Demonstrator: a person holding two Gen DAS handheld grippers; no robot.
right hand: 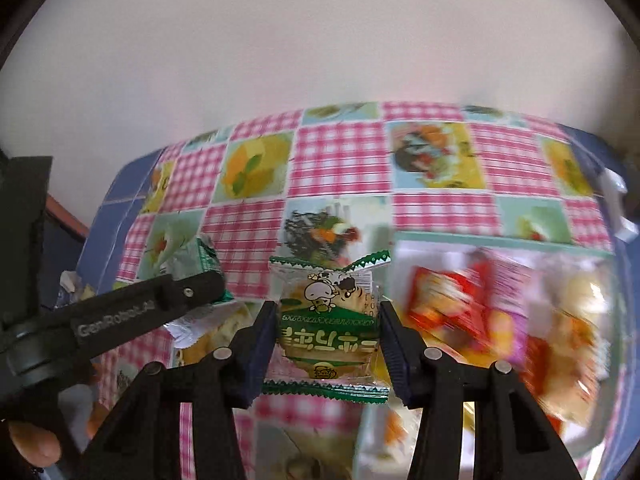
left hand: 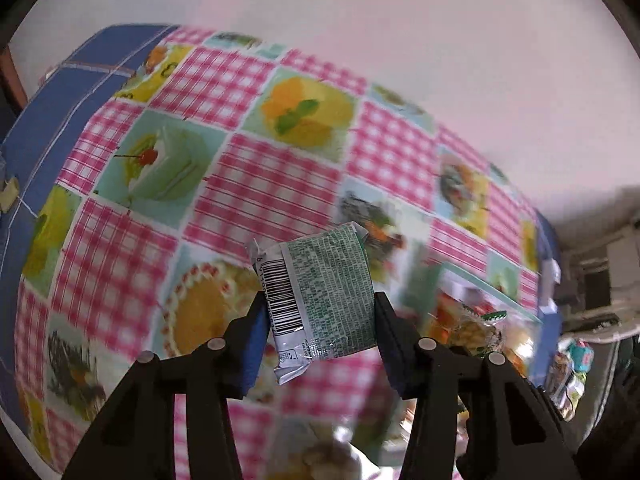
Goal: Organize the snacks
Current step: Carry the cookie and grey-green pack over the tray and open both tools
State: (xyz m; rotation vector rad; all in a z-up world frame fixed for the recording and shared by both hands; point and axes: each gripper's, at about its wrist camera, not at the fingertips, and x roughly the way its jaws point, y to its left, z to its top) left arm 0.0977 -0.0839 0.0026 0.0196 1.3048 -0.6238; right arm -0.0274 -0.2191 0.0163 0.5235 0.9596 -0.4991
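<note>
Checked tablecloth point(left hand: 248, 184), pink with dessert prints, over which a green snack packet point(left hand: 324, 304) is clamped by the left gripper point(left hand: 320, 320) and a cartoon-cow biscuit packet point(right hand: 330, 328) by the right gripper point(right hand: 328, 332), beside a clear snack-filled container point(right hand: 520, 320).

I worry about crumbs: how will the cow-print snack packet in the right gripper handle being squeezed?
The snack packet looks light and crinkly; its sealed ends flare loosely, so it will probably flex. The round biscuit showing inside seems brittle, so a hard pinch by the right gripper may crack it.

Glossy plastic snack wrappers point(left hand: 326, 304), point(right hand: 329, 322); smooth, shiny printed tablecloth point(left hand: 248, 184).
</note>
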